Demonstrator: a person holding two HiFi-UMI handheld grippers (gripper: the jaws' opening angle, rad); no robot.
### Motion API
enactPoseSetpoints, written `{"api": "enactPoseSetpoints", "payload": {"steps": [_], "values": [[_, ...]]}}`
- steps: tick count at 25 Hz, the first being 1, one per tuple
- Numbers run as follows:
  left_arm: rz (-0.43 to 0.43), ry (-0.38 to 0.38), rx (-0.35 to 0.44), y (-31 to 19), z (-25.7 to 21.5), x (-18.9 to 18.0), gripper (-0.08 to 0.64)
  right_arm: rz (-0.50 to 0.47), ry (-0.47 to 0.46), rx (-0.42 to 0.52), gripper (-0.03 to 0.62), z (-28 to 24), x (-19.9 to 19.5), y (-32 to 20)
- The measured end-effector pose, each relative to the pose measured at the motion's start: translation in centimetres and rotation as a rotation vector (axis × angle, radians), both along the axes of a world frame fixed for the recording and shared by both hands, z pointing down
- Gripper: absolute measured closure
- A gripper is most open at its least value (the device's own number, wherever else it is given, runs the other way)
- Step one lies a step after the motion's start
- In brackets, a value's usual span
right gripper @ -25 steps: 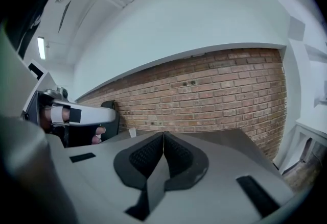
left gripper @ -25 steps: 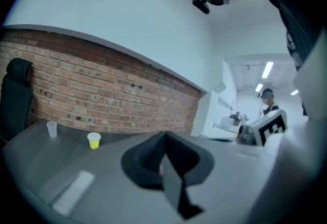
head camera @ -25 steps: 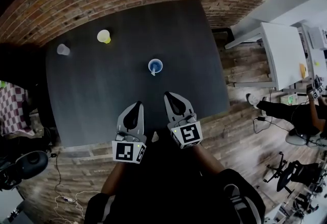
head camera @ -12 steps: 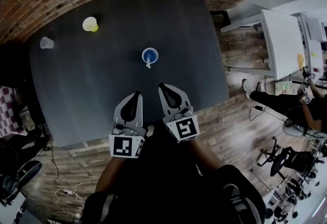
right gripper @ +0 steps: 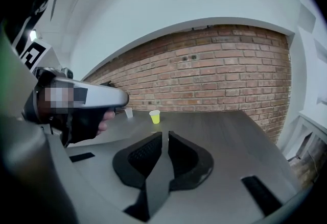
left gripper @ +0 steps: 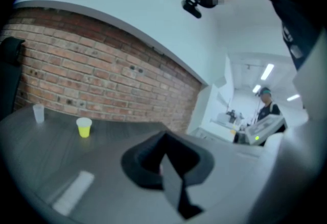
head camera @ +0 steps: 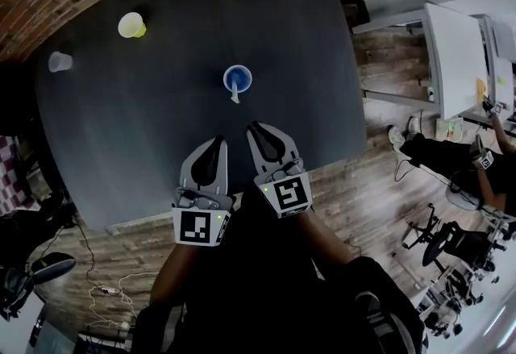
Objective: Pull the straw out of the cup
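- Blue cup (head camera: pixel 237 78) mid-table (head camera: pixel 145 143), pale straw (head camera: pixel 235 91) leaning over its near rim, well ahead of both grippers.
- Left gripper (head camera: pixel 216 143) and right gripper (head camera: pixel 255 130) side by side at the near edge, jaws clenched on nothing.
- Best bet: open the right jaws first, reach in, pinch the straw high, steady the cup with the left, lift straight up.
- Versus half a second back: pretty much the same gap to the cup, just the view swung a bit.

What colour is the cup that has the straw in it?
The cup is blue; the head view shows it best.
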State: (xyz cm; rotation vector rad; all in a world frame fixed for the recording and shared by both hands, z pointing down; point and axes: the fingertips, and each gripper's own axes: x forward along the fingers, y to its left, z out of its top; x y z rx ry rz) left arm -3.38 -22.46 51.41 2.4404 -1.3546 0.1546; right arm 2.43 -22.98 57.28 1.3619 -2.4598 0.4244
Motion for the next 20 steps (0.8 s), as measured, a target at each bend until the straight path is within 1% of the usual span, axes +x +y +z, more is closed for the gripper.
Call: {"api": "enactPoseSetpoints", "payload": {"steps": [9, 17, 20], "values": [[-0.016, 0.009, -0.042, -0.9, 1.9, 0.0, 0.556, -0.025, 0.047, -0.058, 0.578, 3.7, -0.3, -1.1], [-0.018, 0.019, -0.074, -1.9, 3.2, -0.8, 0.556, -0.033, 0.079, -0.089, 0.543, 6.5, -1.0, -2.9], [-0.041, 0.033, -0.095, -2.6, 3.5, -1.1, 0.556, -0.037, 0.089, -0.093, 0.537, 7.1, -1.2, -3.6]]}}
